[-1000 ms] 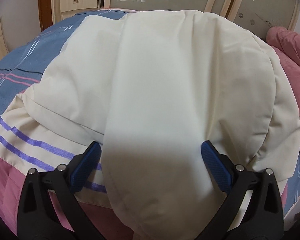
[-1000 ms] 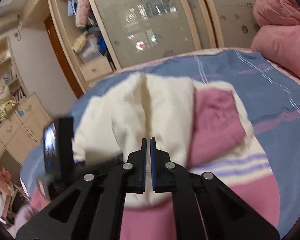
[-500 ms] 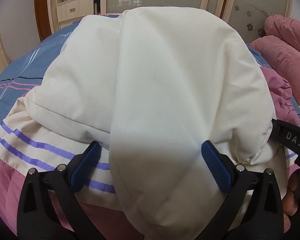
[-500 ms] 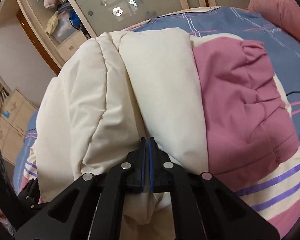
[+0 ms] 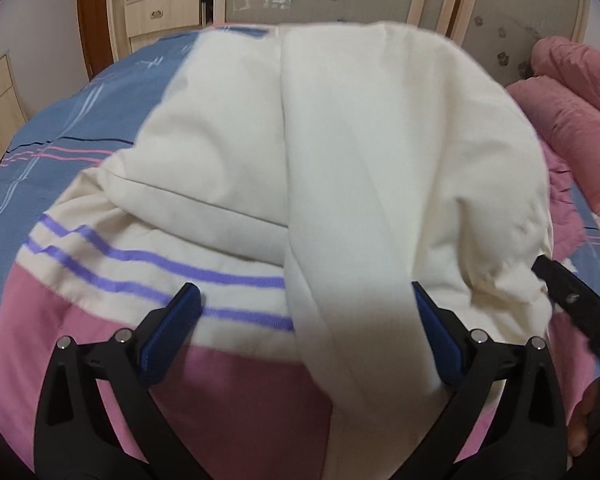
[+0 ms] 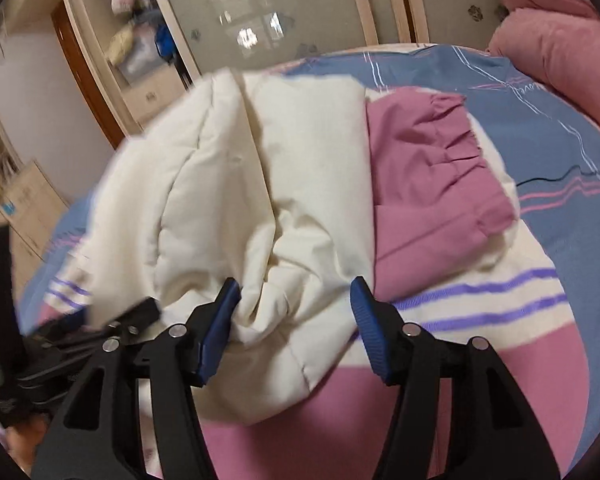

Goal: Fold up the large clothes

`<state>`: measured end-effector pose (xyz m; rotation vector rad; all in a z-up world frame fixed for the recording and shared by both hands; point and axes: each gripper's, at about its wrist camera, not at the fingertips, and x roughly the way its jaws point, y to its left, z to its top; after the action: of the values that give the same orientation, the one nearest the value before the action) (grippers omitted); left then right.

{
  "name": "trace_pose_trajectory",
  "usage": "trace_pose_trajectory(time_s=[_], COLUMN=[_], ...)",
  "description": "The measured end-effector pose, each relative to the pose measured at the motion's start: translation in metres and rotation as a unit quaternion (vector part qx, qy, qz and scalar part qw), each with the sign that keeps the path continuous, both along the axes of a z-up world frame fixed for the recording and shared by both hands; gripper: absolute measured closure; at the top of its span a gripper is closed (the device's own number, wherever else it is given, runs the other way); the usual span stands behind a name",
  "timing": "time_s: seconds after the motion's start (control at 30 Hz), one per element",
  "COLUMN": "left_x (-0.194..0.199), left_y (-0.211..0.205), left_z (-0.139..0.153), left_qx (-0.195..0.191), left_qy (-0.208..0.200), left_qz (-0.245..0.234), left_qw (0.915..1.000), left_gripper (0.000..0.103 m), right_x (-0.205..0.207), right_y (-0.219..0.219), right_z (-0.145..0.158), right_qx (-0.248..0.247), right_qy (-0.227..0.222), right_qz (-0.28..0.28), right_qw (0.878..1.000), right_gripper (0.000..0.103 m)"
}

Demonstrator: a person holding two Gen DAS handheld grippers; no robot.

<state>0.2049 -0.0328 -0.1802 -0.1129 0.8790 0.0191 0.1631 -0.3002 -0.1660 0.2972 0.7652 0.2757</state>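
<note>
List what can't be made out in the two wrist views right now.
- Garment, left wrist view: its near end runs off the bottom edge, and its type is unclear because it is bunched.
- Bed, right wrist view: the garment covers its middle.
- Shelf, right wrist view: its contents are blurred.

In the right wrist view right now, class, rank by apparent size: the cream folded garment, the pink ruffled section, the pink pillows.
1. cream folded garment: largest.
2. pink ruffled section.
3. pink pillows: they look smallest, but they lie farther back and are cut off by the frame, so unsure.
</note>
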Motion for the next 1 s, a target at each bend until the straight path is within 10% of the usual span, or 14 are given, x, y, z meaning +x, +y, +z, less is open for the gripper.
trace_pose_trajectory(time_s=[0.47, 0.67, 0.87, 1.0], left_x=[-0.058, -0.067, -0.104, -0.132], left_y=[0.022, 0.080, 0.115, 0.153], left_z=[0.028, 0.003, 0.018, 0.024], left_qx=[0.076, 0.051, 0.048, 0.042], left_qy=[-0.043, 0.009, -0.022, -0.018], left_qz=[0.027, 0.084, 0.089, 0.117], left_qw=[0.9958, 0.9951, 0.9946, 0.9920], left_gripper=[0.002, 0.002, 0.002, 0.002], right_x=[0.008, 0.067, -0.029, -0.089], right_y=[0.049, 0.091, 0.065, 0.006], right_z=[0.054, -0.018, 0.011, 0.013], right_qx=[-0.010, -0.119, -0.104, -0.138], right_qy=[-0.074, 0.024, -0.092, -0.094], right_qz=[0.051, 0.036, 0.047, 0.004], right_qw=[0.996, 0.992, 0.989, 0.986], right_gripper=[0.046, 0.046, 0.034, 0.031])
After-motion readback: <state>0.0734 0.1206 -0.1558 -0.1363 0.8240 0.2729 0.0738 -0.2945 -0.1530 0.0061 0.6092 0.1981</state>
